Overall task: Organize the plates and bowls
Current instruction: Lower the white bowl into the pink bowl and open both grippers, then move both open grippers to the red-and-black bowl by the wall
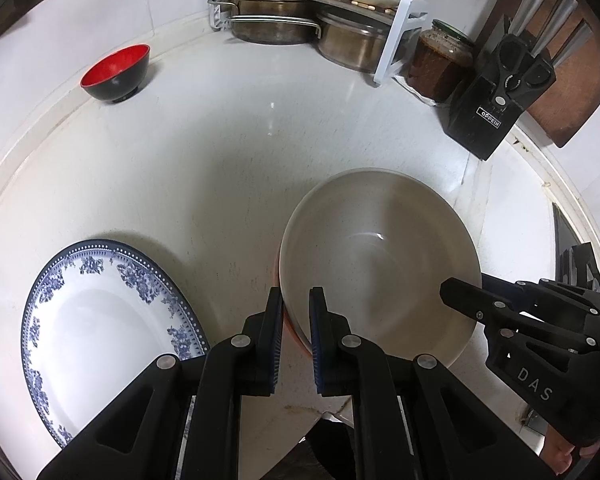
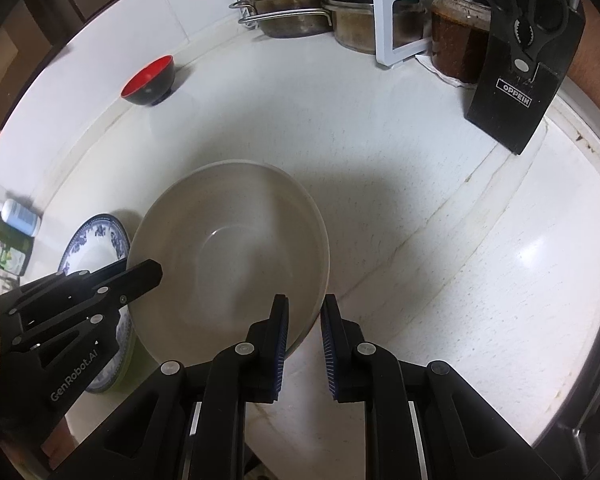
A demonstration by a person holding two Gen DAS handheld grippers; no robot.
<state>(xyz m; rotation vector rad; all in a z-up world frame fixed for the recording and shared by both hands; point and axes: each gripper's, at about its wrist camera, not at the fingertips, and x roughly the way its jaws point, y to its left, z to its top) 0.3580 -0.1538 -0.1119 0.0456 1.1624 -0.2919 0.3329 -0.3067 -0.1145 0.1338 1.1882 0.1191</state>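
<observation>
Left gripper (image 1: pixel 296 304) nearly closed, pads clamping the near-left rim of the big white bowl (image 1: pixel 380 248); right gripper (image 2: pixel 305 312) pinches the opposite rim. Bowl over the white counter (image 1: pixel 220 152), blue-patterned plate (image 1: pixel 100 312) beside it, red-black bowl (image 1: pixel 116 72) far back.

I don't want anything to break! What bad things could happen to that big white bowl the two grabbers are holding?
The big bowl is pinched only at its rim by the left gripper and right gripper, so it might slip. The blue-patterned plate lies right beside it and could get knocked.
</observation>
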